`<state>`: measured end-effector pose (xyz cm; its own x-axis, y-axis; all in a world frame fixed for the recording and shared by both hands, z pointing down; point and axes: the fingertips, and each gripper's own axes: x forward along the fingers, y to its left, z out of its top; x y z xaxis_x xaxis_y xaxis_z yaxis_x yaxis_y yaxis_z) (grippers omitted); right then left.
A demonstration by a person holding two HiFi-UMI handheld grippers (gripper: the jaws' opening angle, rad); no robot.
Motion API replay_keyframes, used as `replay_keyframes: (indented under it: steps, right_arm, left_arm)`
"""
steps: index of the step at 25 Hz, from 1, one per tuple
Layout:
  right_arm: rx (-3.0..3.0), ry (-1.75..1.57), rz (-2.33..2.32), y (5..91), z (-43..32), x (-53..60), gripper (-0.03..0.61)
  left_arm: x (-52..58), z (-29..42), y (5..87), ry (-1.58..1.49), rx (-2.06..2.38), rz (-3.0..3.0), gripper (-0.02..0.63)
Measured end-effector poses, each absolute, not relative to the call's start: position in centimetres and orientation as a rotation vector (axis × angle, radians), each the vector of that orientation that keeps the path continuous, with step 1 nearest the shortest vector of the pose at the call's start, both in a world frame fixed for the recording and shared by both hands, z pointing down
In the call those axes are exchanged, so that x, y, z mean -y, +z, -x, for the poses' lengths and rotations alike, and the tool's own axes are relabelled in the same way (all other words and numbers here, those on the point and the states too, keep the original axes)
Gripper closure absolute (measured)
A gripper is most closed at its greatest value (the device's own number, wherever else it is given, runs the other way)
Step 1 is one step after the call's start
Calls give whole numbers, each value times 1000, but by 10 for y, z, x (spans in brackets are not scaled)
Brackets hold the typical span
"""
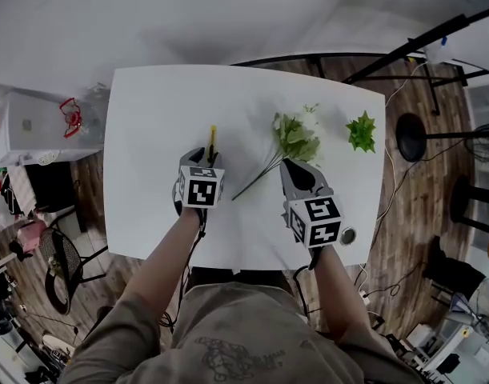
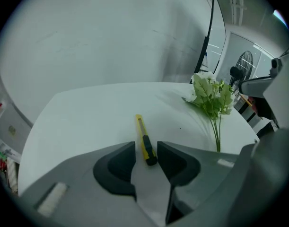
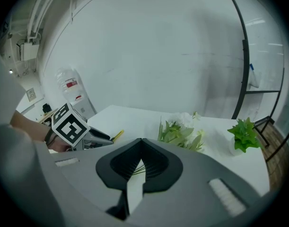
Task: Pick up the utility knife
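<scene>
A yellow utility knife [image 1: 212, 142] [image 2: 144, 141] with a black rear end lies flat on the white table [image 1: 156, 110]. My left gripper [image 1: 206, 157] [image 2: 146, 159] is open, its jaws standing on either side of the knife's black end without closing on it. My right gripper [image 1: 295, 171] [image 3: 141, 144] is shut with nothing between its jaws, held over the table near the flower stems. The knife's yellow tip [image 3: 117, 135] shows past the left gripper's marker cube [image 3: 69, 123] in the right gripper view.
A bunch of green and white artificial flowers [image 1: 294, 138] [image 2: 210, 98] [image 3: 181, 132] lies right of the knife. A small green plant [image 1: 361, 132] [image 3: 244, 134] stands at the far right. A small round object [image 1: 347, 235] sits near the table's front right edge.
</scene>
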<state>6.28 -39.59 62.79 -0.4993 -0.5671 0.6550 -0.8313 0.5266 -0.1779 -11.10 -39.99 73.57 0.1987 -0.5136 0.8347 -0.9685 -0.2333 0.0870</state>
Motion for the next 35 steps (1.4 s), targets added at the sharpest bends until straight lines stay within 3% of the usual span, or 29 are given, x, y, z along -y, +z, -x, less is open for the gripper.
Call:
replay_keyframes:
  steps: [3, 5, 13, 35]
  right_arm:
    - [2233, 662, -1131, 630, -64, 393, 549]
    - [2233, 663, -1127, 630, -63, 390, 549]
    - [2250, 607, -1132, 611, -64, 387, 549]
    - [2520, 60, -1314, 361, -73, 347, 549]
  left_arm:
    - [399, 113, 735, 931, 1384, -1849, 488]
    - [398, 113, 736, 934, 1374, -1853, 548]
    - [387, 117, 711, 913, 1390, -1919, 548]
    - [357, 138, 414, 518, 1617, -2408, 548]
